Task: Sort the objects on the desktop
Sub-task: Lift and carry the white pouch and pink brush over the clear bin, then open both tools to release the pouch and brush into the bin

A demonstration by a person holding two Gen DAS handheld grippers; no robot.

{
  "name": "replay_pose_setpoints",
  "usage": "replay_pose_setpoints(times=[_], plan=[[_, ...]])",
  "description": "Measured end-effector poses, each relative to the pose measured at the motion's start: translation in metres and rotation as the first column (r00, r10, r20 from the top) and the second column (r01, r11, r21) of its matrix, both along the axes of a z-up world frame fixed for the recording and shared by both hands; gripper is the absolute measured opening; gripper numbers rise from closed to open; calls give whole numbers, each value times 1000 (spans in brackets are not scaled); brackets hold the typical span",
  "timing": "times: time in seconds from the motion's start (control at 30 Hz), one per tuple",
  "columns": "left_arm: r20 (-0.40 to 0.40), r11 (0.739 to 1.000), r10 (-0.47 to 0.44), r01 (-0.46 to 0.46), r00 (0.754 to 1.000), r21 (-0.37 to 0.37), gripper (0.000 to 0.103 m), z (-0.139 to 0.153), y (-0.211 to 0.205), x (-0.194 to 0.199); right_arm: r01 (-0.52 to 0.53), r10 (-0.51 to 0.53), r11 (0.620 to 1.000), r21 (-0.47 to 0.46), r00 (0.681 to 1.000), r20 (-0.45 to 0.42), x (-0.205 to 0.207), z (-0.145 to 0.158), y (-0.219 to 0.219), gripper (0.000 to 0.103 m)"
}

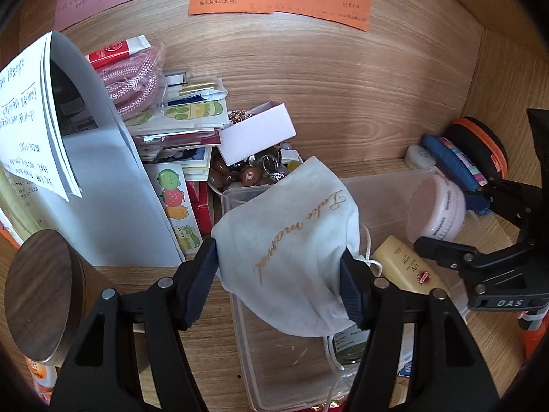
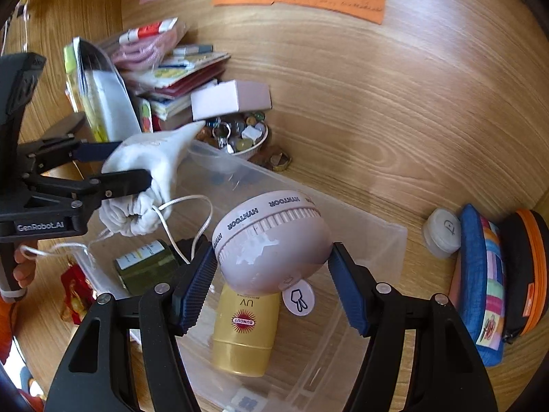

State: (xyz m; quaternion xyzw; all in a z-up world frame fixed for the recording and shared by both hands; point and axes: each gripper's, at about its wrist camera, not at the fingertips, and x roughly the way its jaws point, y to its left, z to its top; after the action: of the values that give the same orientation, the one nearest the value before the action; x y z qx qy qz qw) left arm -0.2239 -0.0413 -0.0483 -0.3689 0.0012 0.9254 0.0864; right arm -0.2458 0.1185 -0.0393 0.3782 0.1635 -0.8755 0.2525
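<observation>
The white drawstring pouch (image 1: 291, 250) sits clamped between the pads of the left gripper (image 1: 279, 281), which press into its cloth on both sides; gold script runs across its face, and its cord (image 2: 185, 219) trails loose below the jaws. Seen from the right wrist camera, the same pouch (image 2: 151, 168) is pinched near its gathered neck and hangs over the near end of the clear plastic bin (image 2: 360, 226).

The right gripper (image 2: 272, 285) grips the pale pink round device (image 2: 271, 243) lettered around its rim, one pad on each flank, and holds it above the bin. From the left wrist camera the device (image 1: 435, 206) shows through the bin wall (image 1: 377, 189), caught in the right gripper (image 1: 453, 219).

Directly beneath the right jaws, inside the bin, lies a yellow sunscreen tube (image 2: 245, 333), and left of it a dark green jar (image 2: 144, 267). A small round white tag (image 2: 298, 298) shows just under the device; whether it hangs from it or lies in the bin is hard to tell.

Beyond the left jaws stands a bowl of beads and trinkets (image 1: 254, 171) with a small white box (image 1: 257, 130) above it, and to the left of these a pile of sticker sheets and packets (image 1: 178, 120). To the right of the right jaws, against the wooden wall, lean a blue patchwork pouch (image 2: 480, 285), a black-and-orange case (image 2: 528, 267) and a small white cap (image 2: 442, 233).
</observation>
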Motion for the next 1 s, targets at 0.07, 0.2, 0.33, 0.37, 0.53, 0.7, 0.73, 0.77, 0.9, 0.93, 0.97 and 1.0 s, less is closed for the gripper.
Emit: replay_pose_setpoints(times=[0.07,0.2,0.33,0.37,0.53,0.7,0.73,0.77,0.9,0.93,0.97,1.0], plan=[[10,1000,-5,5,1000,9,66,-2,-1,-1,-7,7,1000,22,1000,7,-2,-3,-3,63],[22,1000,-8,8,1000,-8,66,-5,-1,-4,-15,14,999,52,1000,17,-4,-7,-9,63],[15,998,-8,9,1000,-59,67,-7,7,-3,-22,20,997,77,999,25,-4,-11,-14,63],[14,997,-8,9,1000,-76,67,-9,9,-3,-24,22,996,83,999,28,-4,-12,-16,63],[20,990,-7,10,1000,-140,69,-17,17,-7,-36,32,992,117,999,31,-6,-17,-24,63],[17,986,-9,11,1000,-164,72,-19,22,-7,-42,38,990,133,999,36,-7,-20,-30,63],[17,987,-8,11,1000,-163,72,-19,22,-7,-44,40,990,136,999,35,-7,-20,-31,63],[16,987,-8,11,1000,-163,74,-19,23,-6,-43,39,989,141,999,33,-8,-20,-32,63],[26,989,-19,22,999,-149,89,-19,23,-4,-43,40,987,153,999,27,-8,-20,-37,63],[26,988,-15,19,1000,-151,89,-20,23,-4,-42,38,987,155,999,26,-8,-20,-38,63],[26,988,-16,20,1000,-152,89,-20,23,-4,-40,37,987,157,999,25,-8,-20,-39,63],[26,988,-16,19,1000,-152,89,-19,22,-3,-39,36,986,161,999,21,-8,-20,-40,63]])
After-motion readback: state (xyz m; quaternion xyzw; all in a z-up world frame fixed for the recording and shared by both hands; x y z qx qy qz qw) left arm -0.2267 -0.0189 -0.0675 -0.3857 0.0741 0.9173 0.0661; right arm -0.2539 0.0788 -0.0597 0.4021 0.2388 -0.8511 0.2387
